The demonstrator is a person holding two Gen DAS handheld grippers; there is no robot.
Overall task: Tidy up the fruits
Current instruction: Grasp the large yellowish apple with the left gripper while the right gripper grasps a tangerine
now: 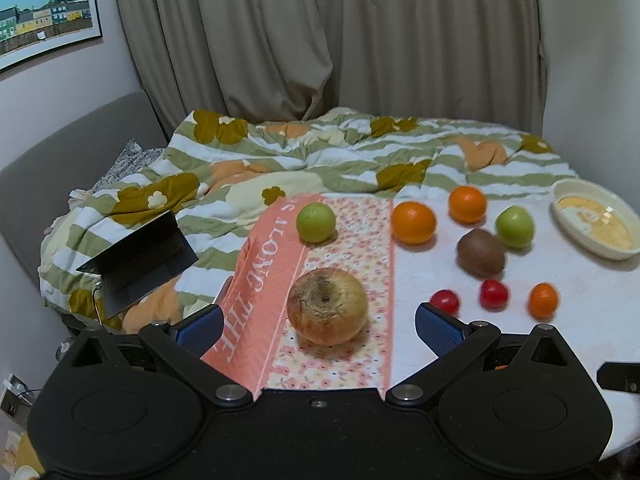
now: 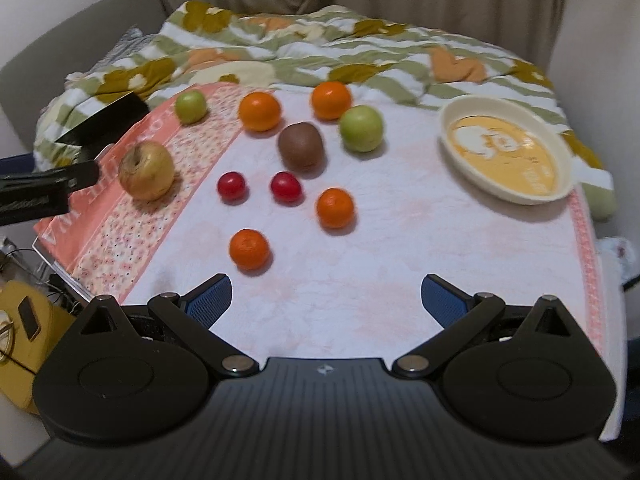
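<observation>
**Both grippers spread above a cloth-covered table of loose fruit**

The left gripper (image 1: 318, 326) has its blue pads (image 1: 200, 330) wide apart, holding nothing, with the yellow-brown apple (image 1: 327, 306) lying between and just ahead of them on the pink floral border of the tablecloth (image 2: 360, 280). The right gripper (image 2: 326, 302) is likewise spread and empty, hovering over bare white cloth; the nearest fruit is a small orange (image 2: 249, 249).

Further out on the cloth lie another small orange (image 2: 335, 207), two red tomatoes (image 2: 231, 186) (image 2: 285, 187), a kiwi (image 2: 301, 146), two green apples (image 2: 361, 128) (image 2: 191, 107) and two larger oranges (image 2: 260, 111) (image 2: 331, 100). All sit apart from one another except the kiwi and the nearer green apple, which are close. An oval cream dish (image 2: 448, 120) with a yellow base stands at the far right, holding no fruit.

Behind the table spreads a bed with a green, white and orange flowered duvet (image 1: 320, 152), a dark open laptop (image 1: 140, 260) resting on it. Grey curtains (image 1: 320, 40) hang beyond, and a framed picture of coloured houses (image 1: 44, 12) is on the left wall.
</observation>
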